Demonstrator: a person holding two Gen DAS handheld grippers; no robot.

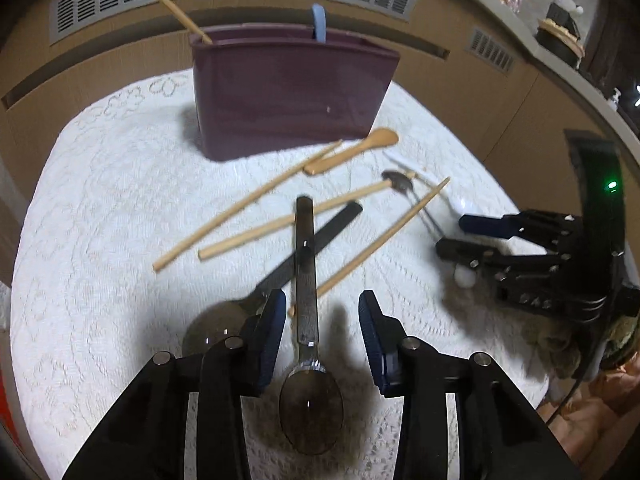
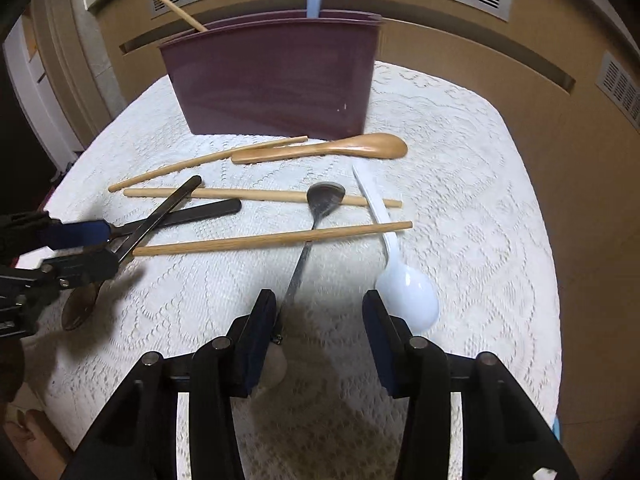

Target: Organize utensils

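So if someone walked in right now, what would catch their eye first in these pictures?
The purple utensil holder at the back of the white lace tablecloth, already holding a chopstick and a blue handle. Then the loose jumble before it: chopsticks, a wooden spoon, a white spoon, and a dark spoon lying between the left tool's open jaws.

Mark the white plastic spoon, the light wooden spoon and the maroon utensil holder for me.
white plastic spoon (image 2: 408, 296), right wrist view, on its bowl
light wooden spoon (image 2: 380, 145), right wrist view, on its bowl
maroon utensil holder (image 2: 272, 80), right wrist view, on its front wall
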